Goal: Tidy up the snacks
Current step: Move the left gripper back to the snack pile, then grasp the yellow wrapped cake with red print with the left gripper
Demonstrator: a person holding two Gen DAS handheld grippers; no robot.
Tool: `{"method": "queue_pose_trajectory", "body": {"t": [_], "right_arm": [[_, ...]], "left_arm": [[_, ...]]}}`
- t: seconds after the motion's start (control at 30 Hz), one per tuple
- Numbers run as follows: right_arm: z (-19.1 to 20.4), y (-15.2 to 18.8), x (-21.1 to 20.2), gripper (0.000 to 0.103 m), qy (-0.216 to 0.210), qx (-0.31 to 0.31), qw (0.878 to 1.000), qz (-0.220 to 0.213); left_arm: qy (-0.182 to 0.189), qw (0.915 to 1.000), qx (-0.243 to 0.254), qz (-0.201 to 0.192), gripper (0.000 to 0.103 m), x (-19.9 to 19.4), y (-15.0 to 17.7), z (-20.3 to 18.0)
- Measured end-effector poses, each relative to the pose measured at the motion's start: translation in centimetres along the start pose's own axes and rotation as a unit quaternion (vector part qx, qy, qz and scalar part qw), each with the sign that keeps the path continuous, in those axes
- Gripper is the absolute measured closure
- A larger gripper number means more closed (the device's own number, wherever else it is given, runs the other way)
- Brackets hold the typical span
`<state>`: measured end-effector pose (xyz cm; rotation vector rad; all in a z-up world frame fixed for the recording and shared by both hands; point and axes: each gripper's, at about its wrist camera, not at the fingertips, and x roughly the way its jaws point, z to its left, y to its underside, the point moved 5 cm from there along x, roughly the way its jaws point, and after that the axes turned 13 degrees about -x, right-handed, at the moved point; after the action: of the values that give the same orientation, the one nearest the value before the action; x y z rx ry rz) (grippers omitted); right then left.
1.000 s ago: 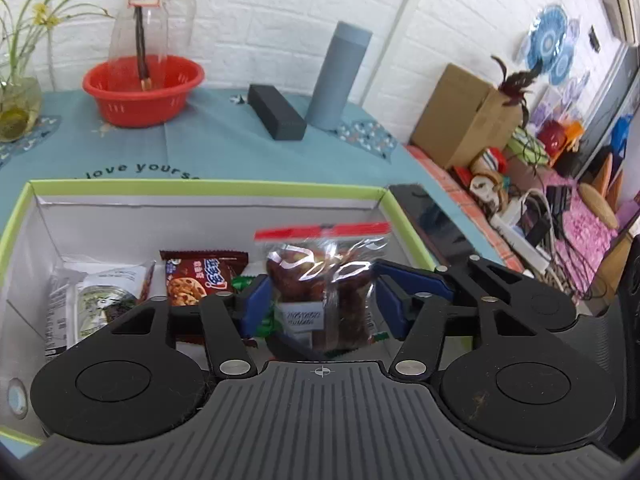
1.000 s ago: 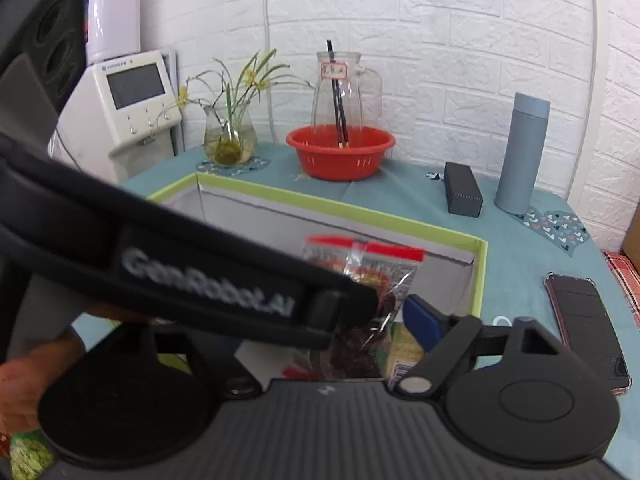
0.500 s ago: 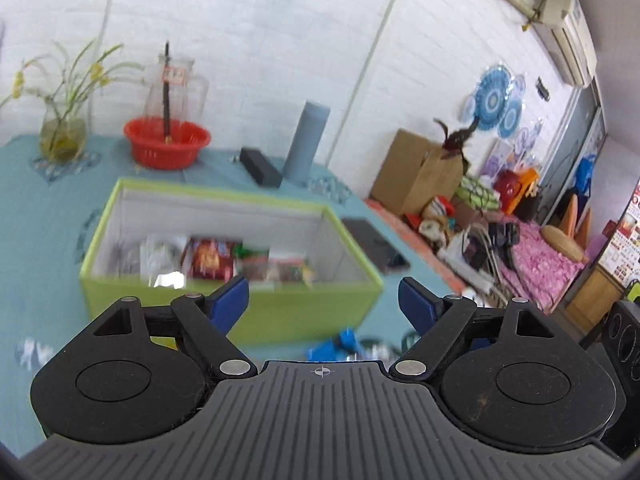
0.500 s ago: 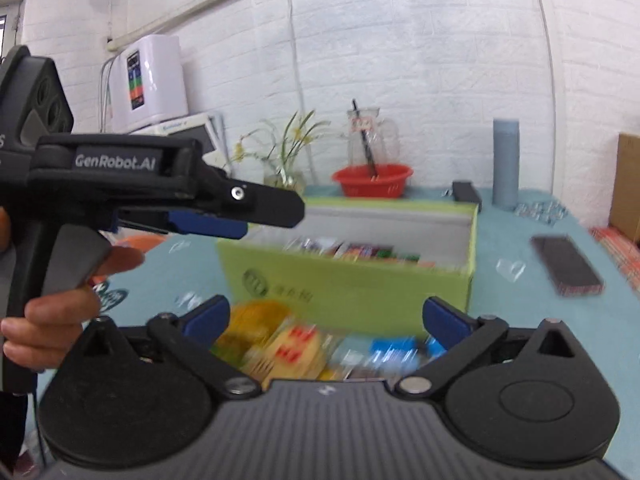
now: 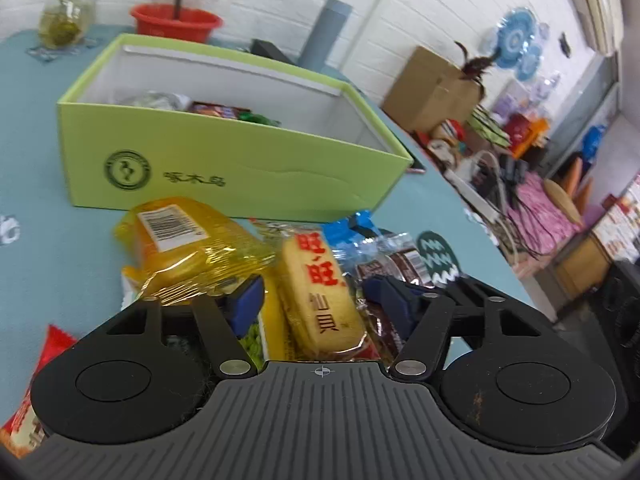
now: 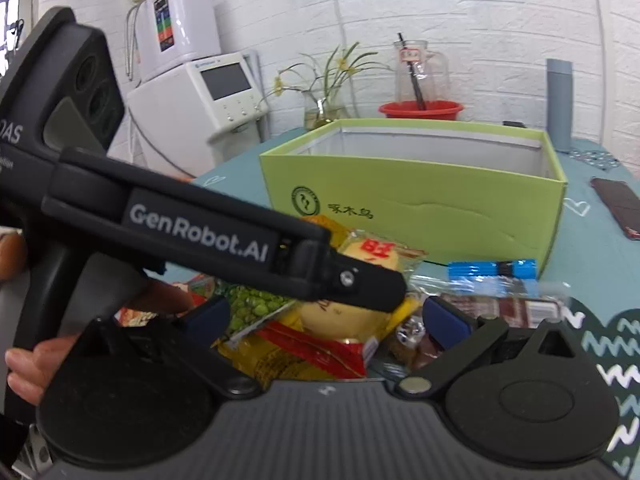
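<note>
Rice-cracker packet (image 5: 316, 292), pale yellow with red and dark characters printed down its face, lay with its long axis running away from the left gripper (image 5: 316, 306) toward the green box (image 5: 224, 168), on top of the snack pile just in front of that box. The left gripper's blue pads (image 5: 248, 306) had just been closing and stood on either side of the packet; whether they yet pressed on it could not be told. Beside the packet, further from the box's right corner, sat a crinkled orange-yellow pack (image 5: 188, 248) with a barcode label, and on the other side a dark brown pack (image 5: 388, 272) and a blue wrapper (image 5: 352, 228).

Only the left wrist view looked down into the box, showing snacks (image 5: 216, 110) already inside. Only the right wrist view showed the left gripper from the side, held in a hand (image 6: 28, 364), and a green-pea pack (image 6: 256, 308) in the pile. The right gripper (image 6: 324, 318) hung over the pile with fingers spread wide, having just been opening, nothing clamped between them.
</note>
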<state>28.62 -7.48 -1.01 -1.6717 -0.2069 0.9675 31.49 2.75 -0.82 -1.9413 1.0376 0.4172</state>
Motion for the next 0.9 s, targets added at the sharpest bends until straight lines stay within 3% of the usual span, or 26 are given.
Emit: {"method": "queue_pose_trajectory", "body": {"t": [0.1,0.27,0.57,0.67,0.73,0.8,0.9], "right_arm": [[0.6,-0.4,-0.3,0.001,-0.016,-0.011,1.0,0.0],[2.4,0.7,-2.3,0.001,-0.018,-0.018,1.0,0.006],[6.0,6.0,-8.5,0.001,-0.002,0.012,1.0,0.026],[6.0,7.1,-8.7,0.001,0.009,0.019,0.999,0.033],[5.7,7.2,-9.0,0.001,0.026,0.023,0.999,0.03],[5.3,7.3,-9.0,0.001,0.041,0.025,0.998,0.029],[5.0,7.6,-8.3,0.001,0.057,0.027,0.997,0.037]], "left_arm": [[0.007,0.9999,0.004,0.015,0.091,-0.1,0.2,0.1],[0.012,0.9998,0.006,0.017,0.091,-1.4,2.5,-0.4],[0.035,0.998,-0.019,0.048,0.089,-3.8,10.4,-2.0],[0.02,0.9986,-0.02,0.044,0.077,-3.8,11.3,-1.9],[-0.006,0.9996,-0.016,0.024,0.06,-3.9,11.1,-2.0],[-0.026,0.9996,-0.008,0.004,0.049,-4.2,11.0,-2.3],[-0.045,0.9989,-0.002,-0.008,0.045,-3.9,10.9,-2.7]]}}
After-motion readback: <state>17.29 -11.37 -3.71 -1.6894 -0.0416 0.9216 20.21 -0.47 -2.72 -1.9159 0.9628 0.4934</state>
